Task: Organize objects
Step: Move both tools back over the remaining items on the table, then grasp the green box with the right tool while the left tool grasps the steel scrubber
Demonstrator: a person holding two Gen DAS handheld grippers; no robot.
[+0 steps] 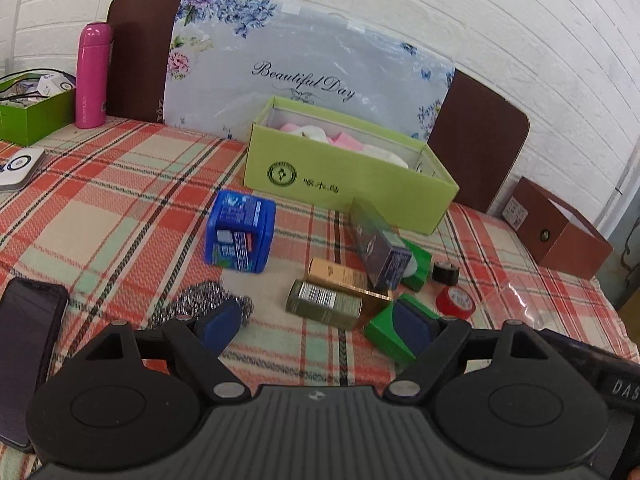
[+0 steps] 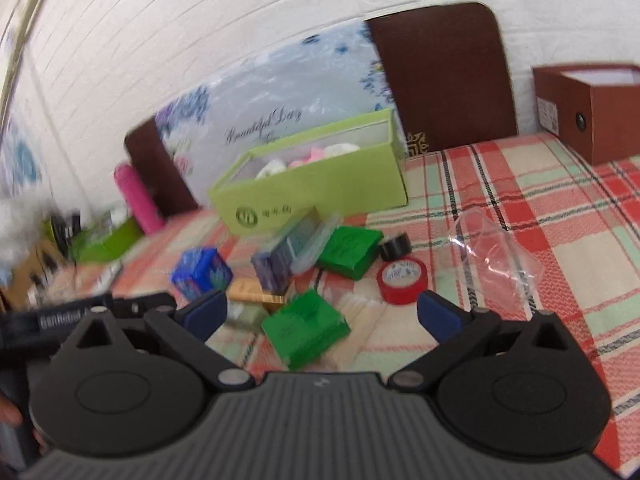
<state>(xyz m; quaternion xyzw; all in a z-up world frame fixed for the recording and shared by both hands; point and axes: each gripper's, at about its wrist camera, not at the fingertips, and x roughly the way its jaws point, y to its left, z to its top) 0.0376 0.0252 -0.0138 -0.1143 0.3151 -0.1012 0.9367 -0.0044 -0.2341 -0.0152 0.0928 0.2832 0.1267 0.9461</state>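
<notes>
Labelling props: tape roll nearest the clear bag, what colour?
Red tape roll, white inner label; clearest in right wrist view.

A woven plaid cloth, coarse and matt, is seen across the lower frame. At centre, a lime box is shown as matt cardboard w/ soft fabric inside. The blue tub reads as glossy plastic. A steel-wool scourer, lower left, is shown as rough, glinting metal. The gold carton looks shiny, foil-like. Red tape roll, right-wrist view centre, is glossy. Clear crinkled plastic is seen to its right. Gripper bodies are matt black plastic; the pads are smooth, blue.
</notes>
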